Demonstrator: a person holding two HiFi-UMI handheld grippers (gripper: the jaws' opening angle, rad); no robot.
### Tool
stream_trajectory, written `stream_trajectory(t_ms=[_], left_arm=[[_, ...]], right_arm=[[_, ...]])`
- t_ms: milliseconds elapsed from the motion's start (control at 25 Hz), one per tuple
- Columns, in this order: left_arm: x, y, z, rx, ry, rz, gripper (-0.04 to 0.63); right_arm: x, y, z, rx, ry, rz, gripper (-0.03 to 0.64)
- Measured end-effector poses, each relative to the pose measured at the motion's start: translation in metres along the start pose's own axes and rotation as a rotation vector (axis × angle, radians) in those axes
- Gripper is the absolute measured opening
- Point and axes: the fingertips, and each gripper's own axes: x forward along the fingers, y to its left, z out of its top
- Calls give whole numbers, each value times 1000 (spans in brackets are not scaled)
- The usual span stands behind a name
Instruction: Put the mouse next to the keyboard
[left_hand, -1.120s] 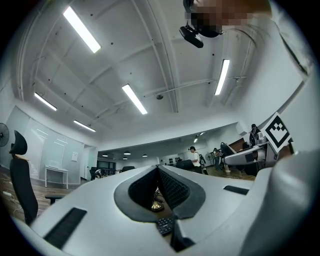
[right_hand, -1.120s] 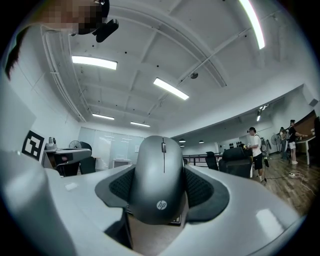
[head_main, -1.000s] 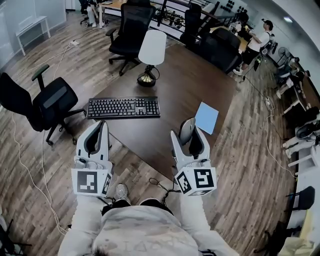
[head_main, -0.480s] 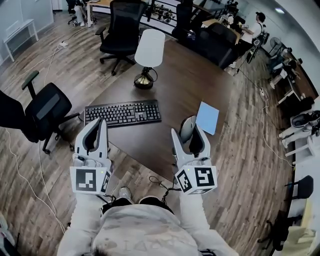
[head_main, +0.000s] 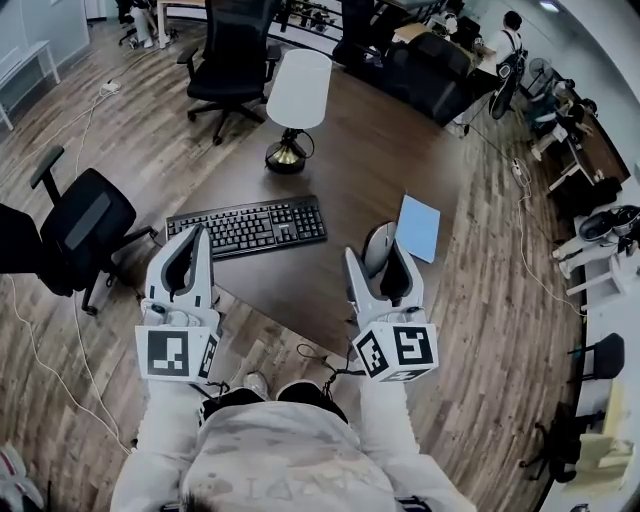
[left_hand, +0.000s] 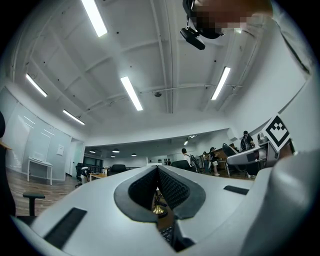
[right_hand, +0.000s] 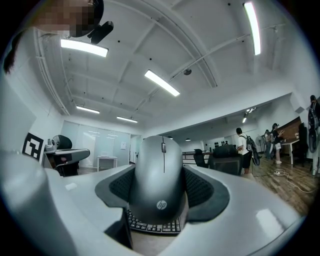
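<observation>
Mouse (head_main: 376, 244) sits clamped between the jaws of the right gripper (head_main: 377, 256), raised above the near edge of the brown table (head_main: 380, 140), well to the right of the keyboard (head_main: 247, 226) and not touching it. From the right gripper view the grey mouse (right_hand: 159, 175) stands upright between the ribbed pads, with the keyboard's keys showing below it. Left gripper (head_main: 197, 238) hovers just in front of the keyboard's left end, its jaws brought together on nothing. Beyond the keyboard stands a white-shaded lamp (head_main: 298, 90); a blue notebook (head_main: 418, 227) lies flat to the keyboard's right, past the mouse.
</observation>
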Motion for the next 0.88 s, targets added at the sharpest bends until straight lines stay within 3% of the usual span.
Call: stream_trajectory(t_ms=[880], left_arm=[[70, 26, -25, -21, 36, 58, 5]], right_arm=[[111, -59, -44, 14, 188, 26, 299]])
